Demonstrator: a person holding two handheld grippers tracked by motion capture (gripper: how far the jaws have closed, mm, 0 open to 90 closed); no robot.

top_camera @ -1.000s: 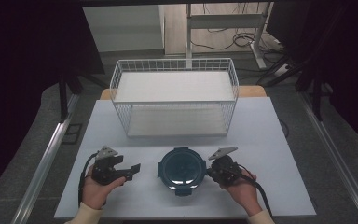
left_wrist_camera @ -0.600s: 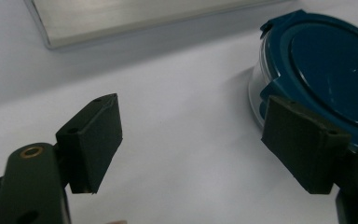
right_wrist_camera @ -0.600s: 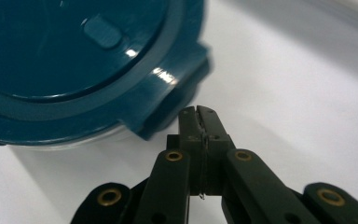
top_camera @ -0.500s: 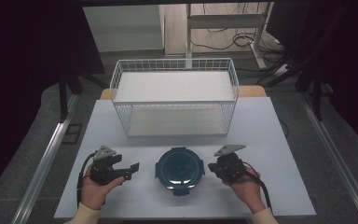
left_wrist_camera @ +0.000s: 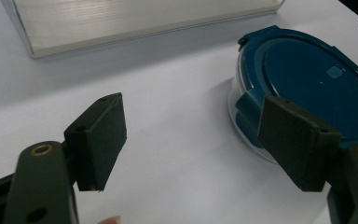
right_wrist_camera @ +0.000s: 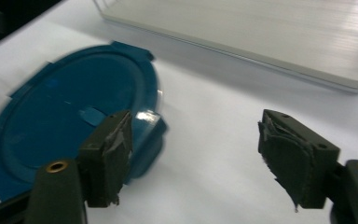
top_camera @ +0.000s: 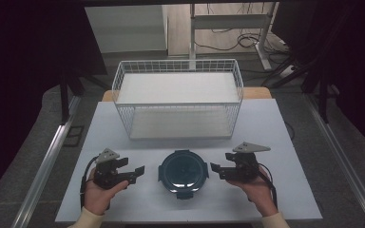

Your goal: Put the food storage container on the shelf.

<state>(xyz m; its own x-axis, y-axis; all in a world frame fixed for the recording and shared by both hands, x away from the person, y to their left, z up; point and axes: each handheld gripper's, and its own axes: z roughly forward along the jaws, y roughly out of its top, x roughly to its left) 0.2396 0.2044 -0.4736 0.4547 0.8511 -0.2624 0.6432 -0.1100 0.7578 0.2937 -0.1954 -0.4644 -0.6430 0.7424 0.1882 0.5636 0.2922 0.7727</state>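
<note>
lidded container (top_camera: 181,171) before wire basket (top_camera: 178,105)

Round blue-lidded container (top_camera: 181,171) — flat, mid-table

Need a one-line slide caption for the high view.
Two open hand-held grippers, left gripper and right gripper, flank a blue-lidded container before a wire basket.

Parts that are hiding or going out of the frame

In the left gripper view, the right jaw is covering the lower left rim of the blue-lidded container (left_wrist_camera: 307,79); in the right gripper view, the white wire basket (right_wrist_camera: 279,32) is blurring and getting cut at the top edge.
</note>
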